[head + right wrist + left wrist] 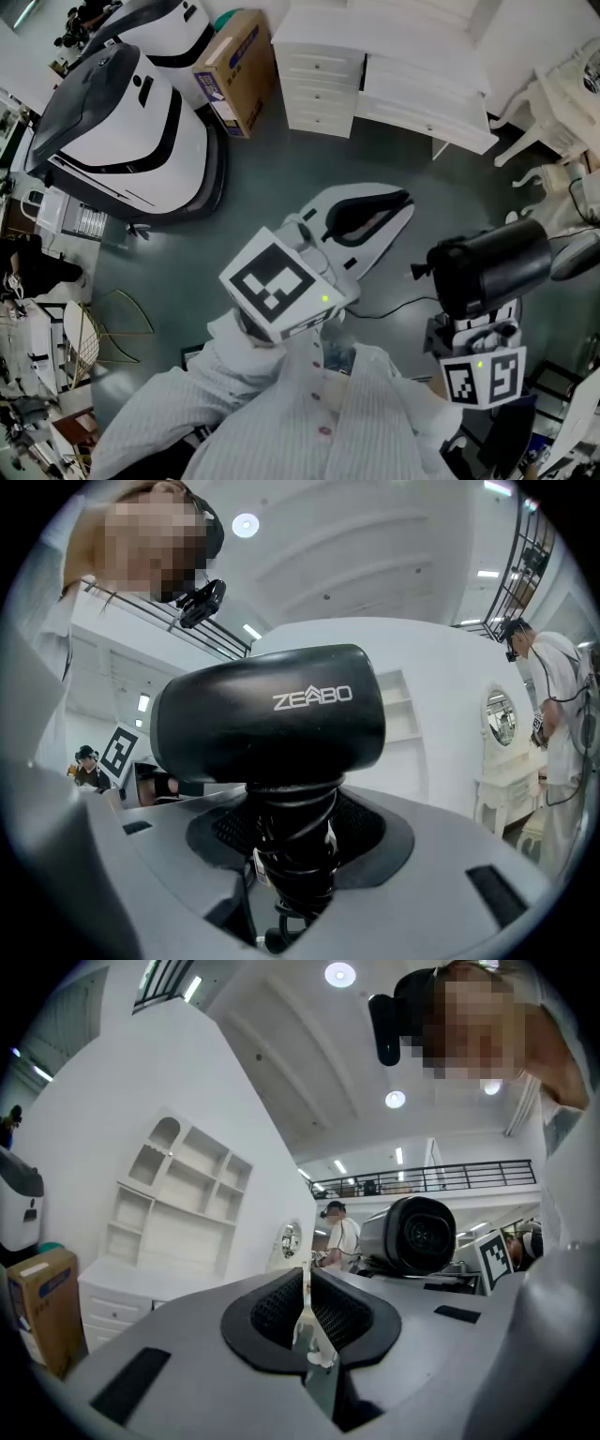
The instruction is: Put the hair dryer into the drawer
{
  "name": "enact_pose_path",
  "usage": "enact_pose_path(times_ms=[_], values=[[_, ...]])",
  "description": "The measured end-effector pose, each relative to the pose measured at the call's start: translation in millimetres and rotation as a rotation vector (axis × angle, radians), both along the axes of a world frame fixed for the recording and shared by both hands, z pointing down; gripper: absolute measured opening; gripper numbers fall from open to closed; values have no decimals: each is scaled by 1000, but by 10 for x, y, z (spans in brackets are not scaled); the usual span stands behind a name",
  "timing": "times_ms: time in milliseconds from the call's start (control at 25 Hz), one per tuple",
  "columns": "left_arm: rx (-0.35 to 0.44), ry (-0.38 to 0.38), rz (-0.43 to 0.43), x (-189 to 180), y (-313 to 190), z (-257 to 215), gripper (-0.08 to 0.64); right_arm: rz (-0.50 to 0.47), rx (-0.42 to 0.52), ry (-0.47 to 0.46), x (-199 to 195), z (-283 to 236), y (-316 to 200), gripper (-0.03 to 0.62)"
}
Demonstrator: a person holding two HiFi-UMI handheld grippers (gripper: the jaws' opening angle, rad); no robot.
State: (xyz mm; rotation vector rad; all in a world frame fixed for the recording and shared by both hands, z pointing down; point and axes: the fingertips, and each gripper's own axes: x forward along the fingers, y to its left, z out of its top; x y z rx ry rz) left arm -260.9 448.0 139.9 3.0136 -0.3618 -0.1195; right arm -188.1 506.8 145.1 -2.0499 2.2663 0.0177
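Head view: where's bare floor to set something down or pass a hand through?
The widest bare floor lies between the chest of drawers, the cardboard box and the left gripper. A smaller patch sits between that gripper and the hair dryer, crossed by a cable. It is crowded at the left edge, by the wire chair.

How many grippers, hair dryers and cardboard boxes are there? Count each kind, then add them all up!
Grippers: 2 (left gripper, right gripper)
Hair dryer: 1
Cardboard box: 1
Total: 4
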Motion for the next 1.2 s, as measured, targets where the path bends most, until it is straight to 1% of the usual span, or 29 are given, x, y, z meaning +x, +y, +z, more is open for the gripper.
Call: enact_pose_path(times_ms=[280,360,640,880,1200], values=[[-2,3,-29,183,-25,24,32,-21,-12,-5,219,32,-29,204],[-2,-9,-27,220,-45,42,32,-25,-16,-9,264,39,-60,204],[-8,-10,-38,379,-377,72,32,-35,-21,-10,419,73,-364,204],[10,-2,-22,584,-913,68,32,-22,-19,-2,595,99,-879,204],[50,20,26,1028,-1917,-192,32,3,-14,8,928,-74,-1926,204]])
